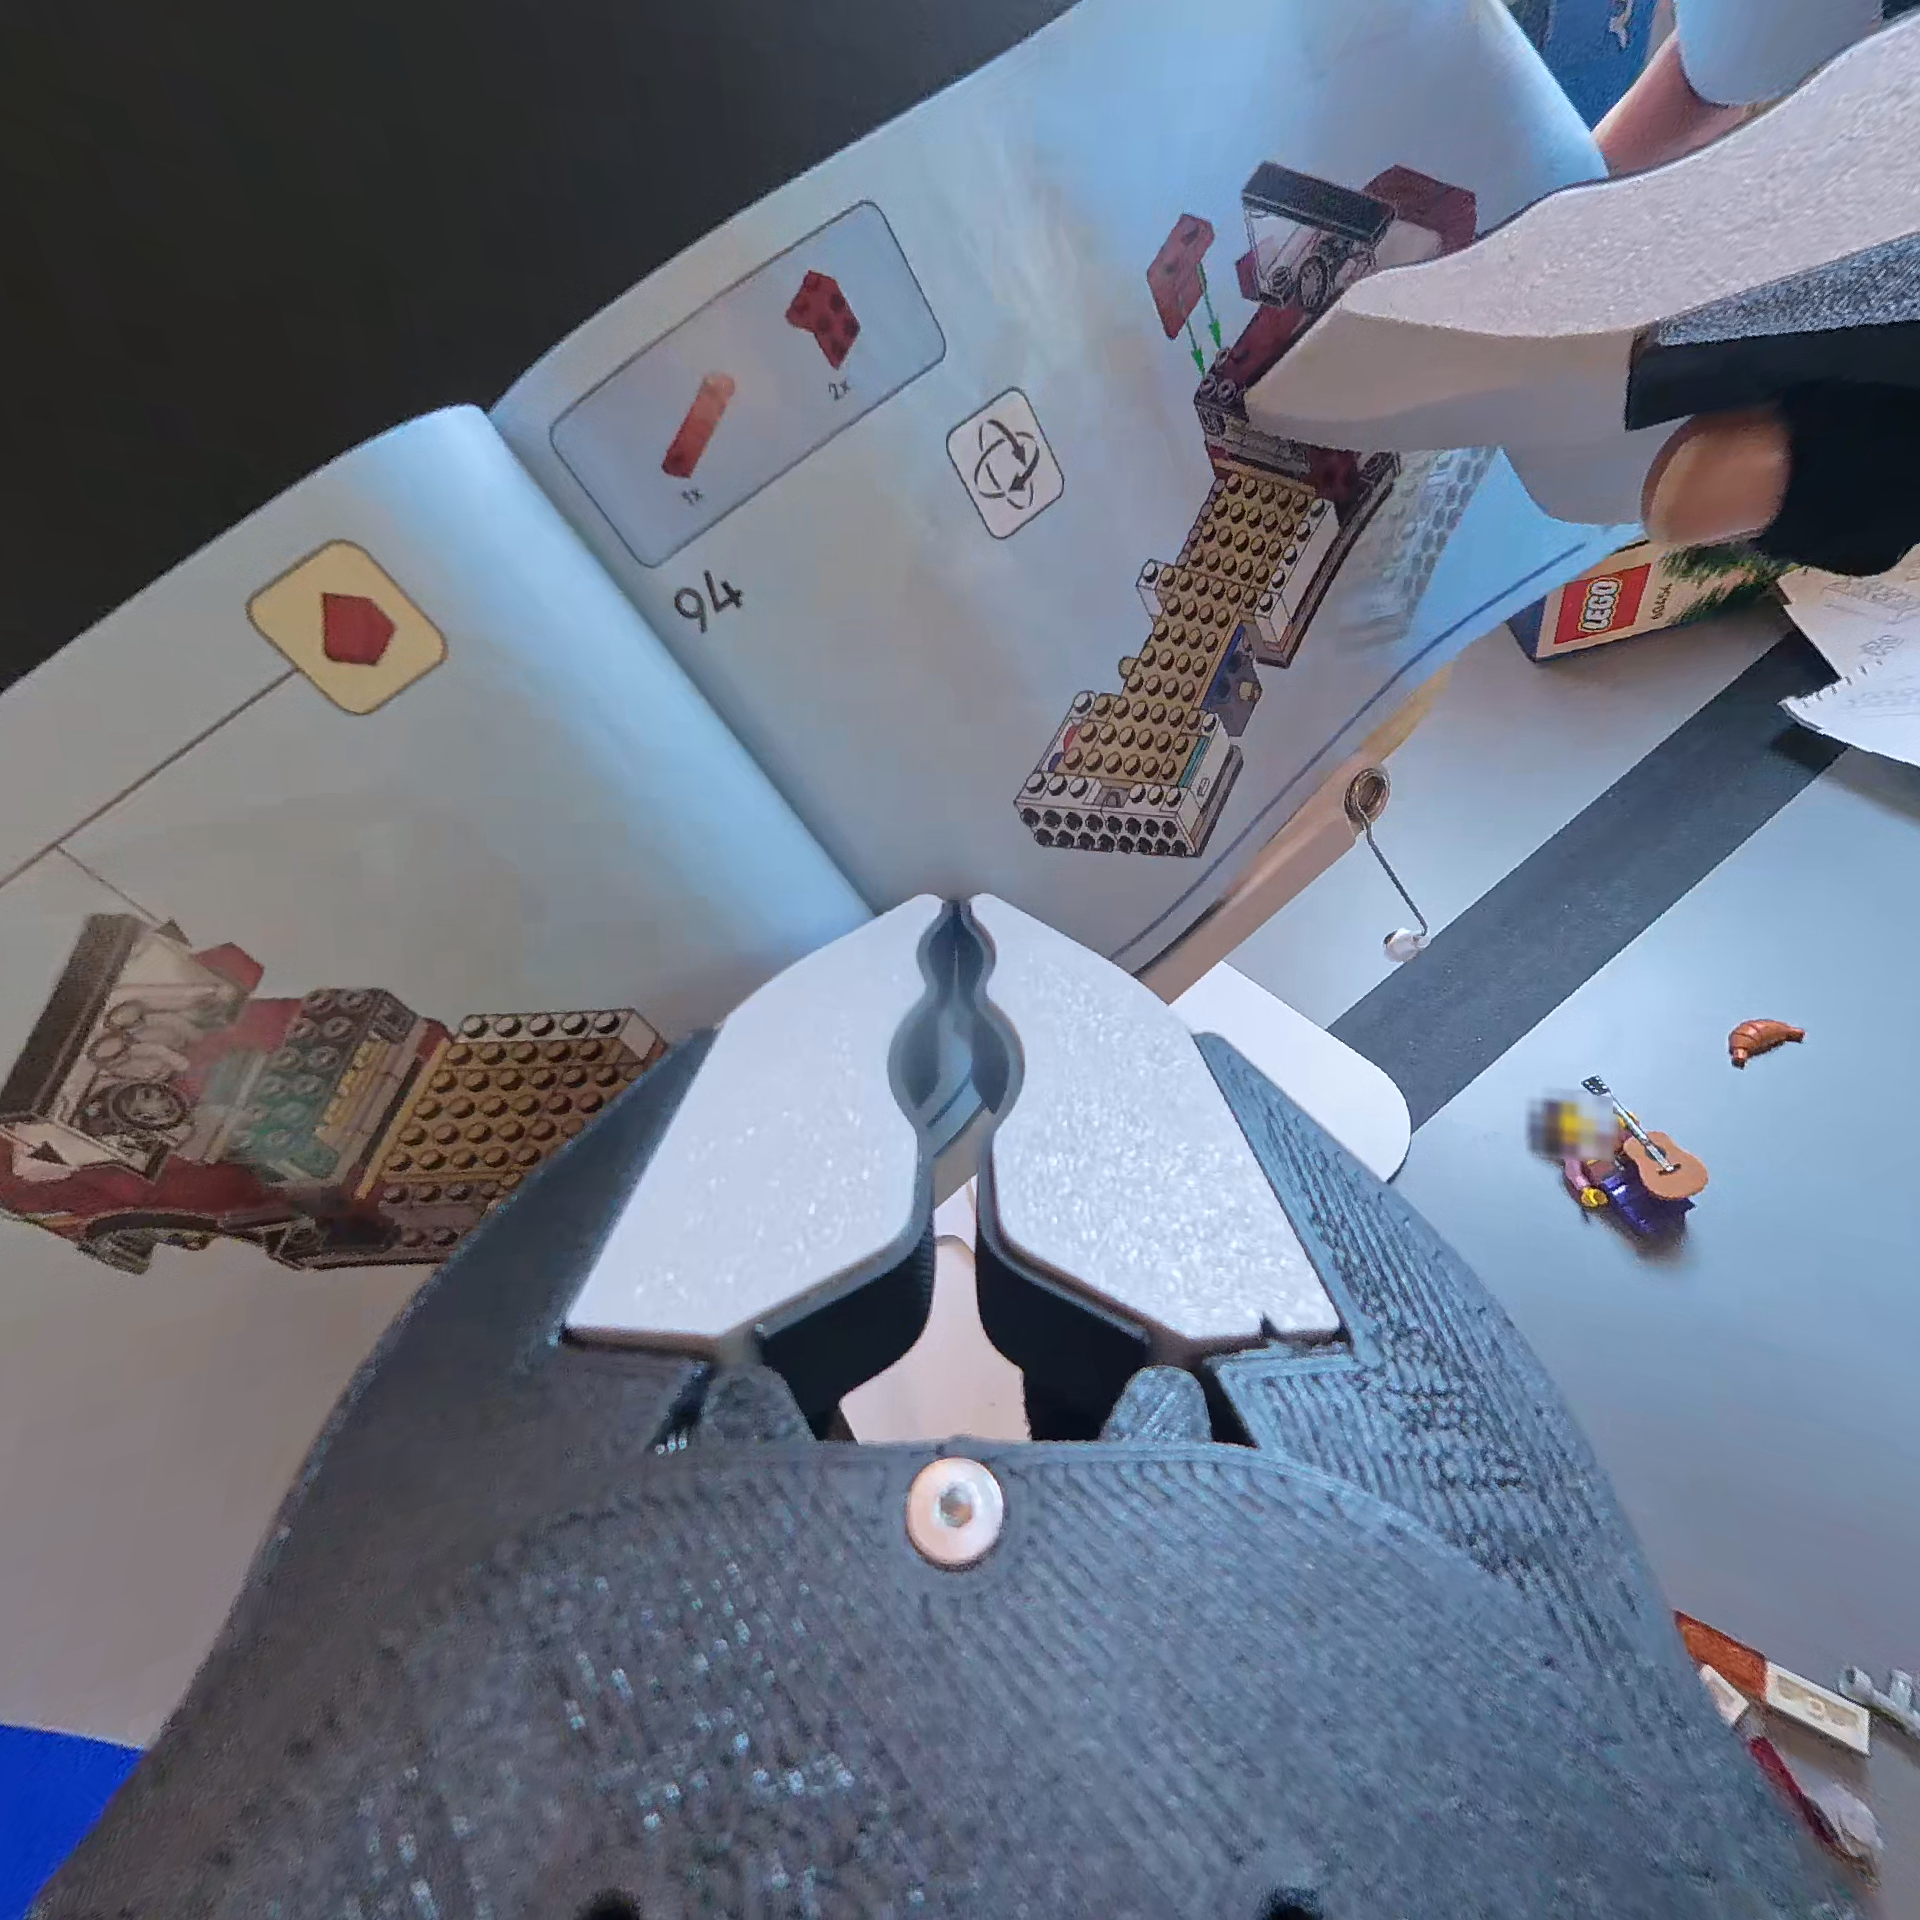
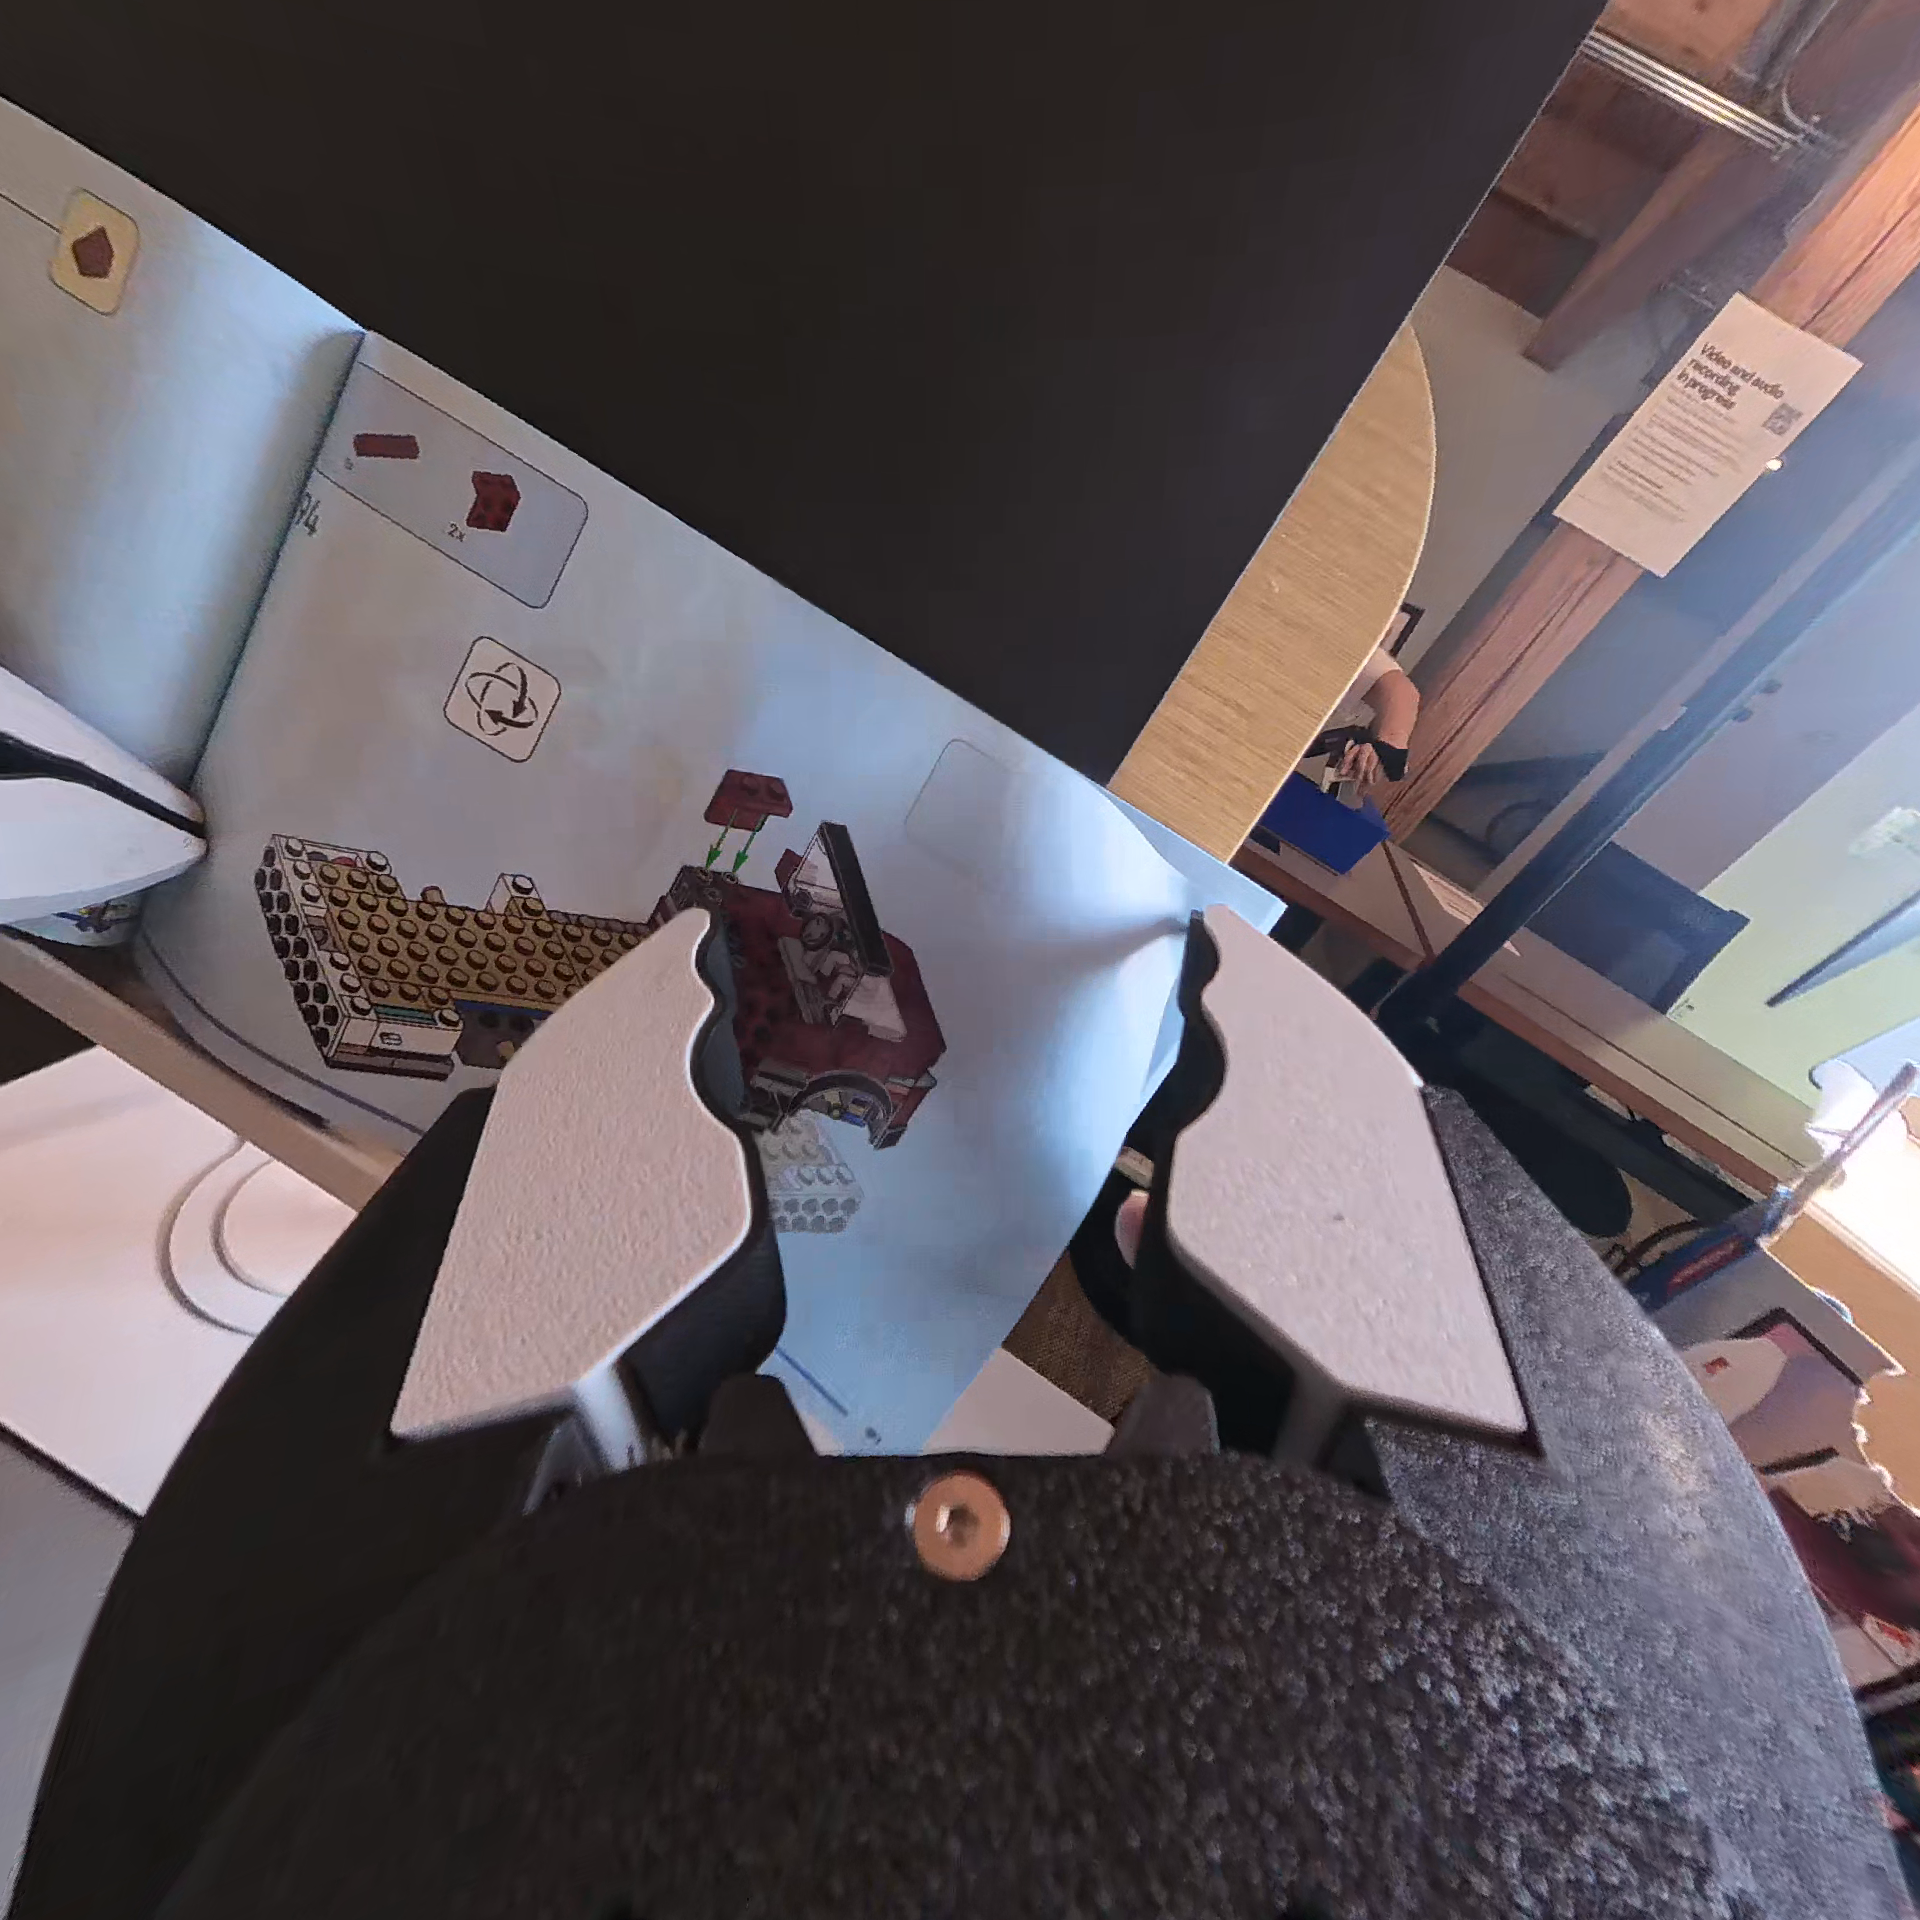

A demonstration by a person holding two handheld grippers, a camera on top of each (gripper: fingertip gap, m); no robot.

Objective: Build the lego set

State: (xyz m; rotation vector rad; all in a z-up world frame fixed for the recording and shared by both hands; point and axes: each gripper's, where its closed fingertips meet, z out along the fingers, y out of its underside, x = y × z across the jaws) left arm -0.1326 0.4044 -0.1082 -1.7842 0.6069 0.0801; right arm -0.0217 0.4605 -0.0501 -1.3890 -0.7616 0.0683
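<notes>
The open instruction booklet [image 1: 883, 644] stands tilted up off the grey table [image 1: 1714, 1403], and its pages show a dark red and tan truck build. My left gripper [image 1: 956, 909] is shut on the booklet's lower edge beside the spine, and a thin page edge shows between its fingers. It also shows at the left edge of the right wrist view [image 2: 94, 831]. My right gripper [image 2: 951, 930] is open around the curled right page [image 2: 1039, 935], with its right fingertip [image 2: 1210, 935] at the page edge. Its fingers [image 1: 1455, 332] lie over the page's top right in the left wrist view.
A Lego box [image 1: 1600, 613] and white paper [image 1: 1860, 686] lie at the right. A minifigure with a guitar [image 1: 1631, 1164], a croissant piece [image 1: 1764, 1039] and loose bricks [image 1: 1808, 1714] lie on the table. A white board [image 2: 125, 1195] lies under the booklet.
</notes>
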